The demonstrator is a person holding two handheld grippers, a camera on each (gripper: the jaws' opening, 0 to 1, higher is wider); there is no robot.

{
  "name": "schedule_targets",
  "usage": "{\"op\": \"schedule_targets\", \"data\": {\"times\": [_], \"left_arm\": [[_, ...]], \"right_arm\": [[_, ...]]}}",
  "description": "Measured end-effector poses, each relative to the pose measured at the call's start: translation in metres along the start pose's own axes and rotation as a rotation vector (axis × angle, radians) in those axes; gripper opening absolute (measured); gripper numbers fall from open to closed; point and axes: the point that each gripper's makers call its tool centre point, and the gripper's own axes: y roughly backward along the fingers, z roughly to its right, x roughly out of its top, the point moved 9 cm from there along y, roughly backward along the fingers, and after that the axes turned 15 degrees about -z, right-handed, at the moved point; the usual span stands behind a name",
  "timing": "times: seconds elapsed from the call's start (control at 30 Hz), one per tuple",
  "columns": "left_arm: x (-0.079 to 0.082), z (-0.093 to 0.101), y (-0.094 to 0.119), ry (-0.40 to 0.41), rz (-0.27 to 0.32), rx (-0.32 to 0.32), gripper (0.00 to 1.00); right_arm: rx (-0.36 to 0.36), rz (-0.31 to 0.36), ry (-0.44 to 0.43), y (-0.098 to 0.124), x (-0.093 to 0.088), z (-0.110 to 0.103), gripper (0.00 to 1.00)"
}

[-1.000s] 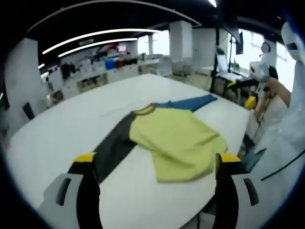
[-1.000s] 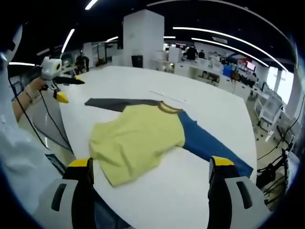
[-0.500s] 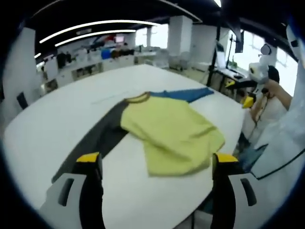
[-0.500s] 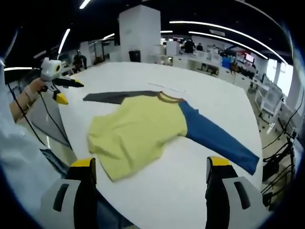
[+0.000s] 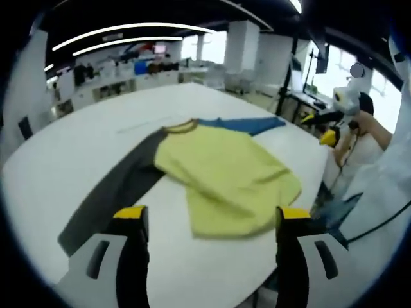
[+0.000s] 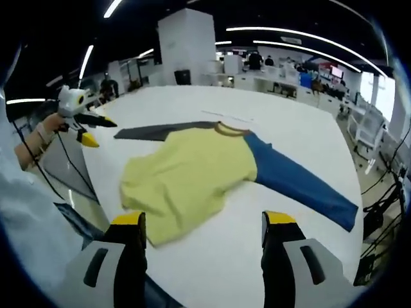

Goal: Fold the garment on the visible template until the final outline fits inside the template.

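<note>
With both the left hand-held gripper (image 5: 207, 221) and right hand-held gripper (image 6: 202, 224) apart and empty, the garment (image 6: 192, 176), rumpled near the table (image 6: 257, 263) edge, could slide off if tugged.

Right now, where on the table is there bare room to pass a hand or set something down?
The table is bare beyond the collar, and between the yellow body and the blue sleeve. In the left gripper view, bare patches flank the grey sleeve. The near edge by the yellow hem is crowded.
</note>
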Motion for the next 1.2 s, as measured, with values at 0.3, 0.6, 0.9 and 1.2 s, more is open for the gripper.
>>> {"op": "schedule_targets", "data": {"times": [0.3, 0.6, 0.9, 1.2], "left_arm": [[-0.001, 0.0, -0.012, 0.015, -0.032, 0.001, 0.66], [0.0, 0.004, -0.022, 0.022, -0.046, -0.013, 0.58], [0.002, 0.002, -0.031, 0.033, -0.052, -0.007, 0.56], [-0.001, -0.004, -0.042, 0.06, -0.08, 0.005, 0.54]], "right_arm": [[0.013, -0.009, -0.024, -0.011, -0.004, 0.007, 0.56], [0.023, -0.017, -0.045, -0.019, -0.008, 0.011, 0.49], [0.044, -0.014, -0.063, -0.029, -0.009, 0.014, 0.48], [0.056, -0.01, -0.102, -0.039, -0.009, 0.018, 0.43]]}}
